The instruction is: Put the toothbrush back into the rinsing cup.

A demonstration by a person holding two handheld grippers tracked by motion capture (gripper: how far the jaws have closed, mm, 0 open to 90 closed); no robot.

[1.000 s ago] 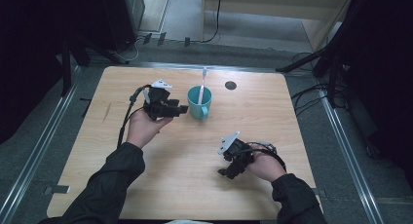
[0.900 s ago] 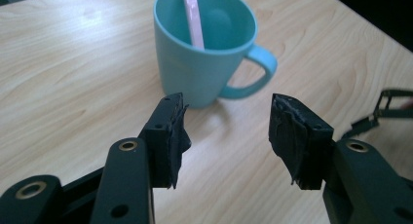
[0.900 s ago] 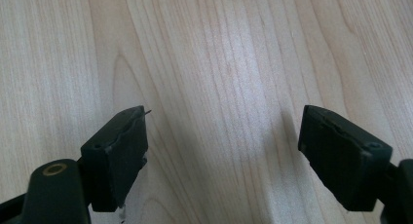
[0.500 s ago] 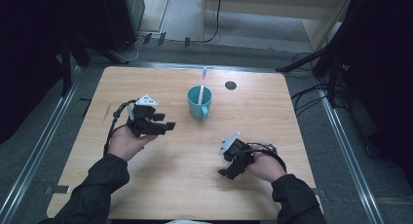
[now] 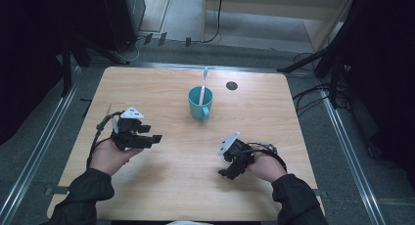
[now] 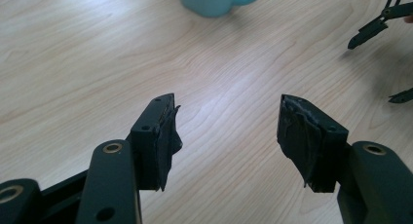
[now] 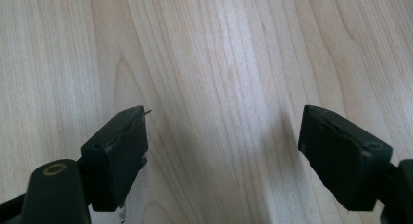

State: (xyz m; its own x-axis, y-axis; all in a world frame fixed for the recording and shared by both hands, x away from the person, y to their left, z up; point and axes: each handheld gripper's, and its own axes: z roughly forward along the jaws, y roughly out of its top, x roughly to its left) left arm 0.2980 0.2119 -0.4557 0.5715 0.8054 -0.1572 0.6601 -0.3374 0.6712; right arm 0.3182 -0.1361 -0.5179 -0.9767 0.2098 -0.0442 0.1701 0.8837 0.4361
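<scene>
At the upper centre of the high view, a teal mug (image 5: 200, 101) stands upright on the wooden table (image 5: 274, 112), handle toward the bottom of the frame, with a white toothbrush (image 5: 203, 85) leaning in it, its long axis running up the frame. A small dark disc (image 5: 232, 85) lies to the right of the mug. Grey floor and cables surround the table. At lower left the left gripper (image 5: 155, 138) hangs with jaws spread, empty; at lower right the right gripper (image 5: 223, 173) likewise gapes over bare wood.

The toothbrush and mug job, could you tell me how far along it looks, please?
Done: the toothbrush stands in the teal mug. In hand: nothing; the left gripper and right gripper are open, apart from the mug. Left: nothing evident.
</scene>
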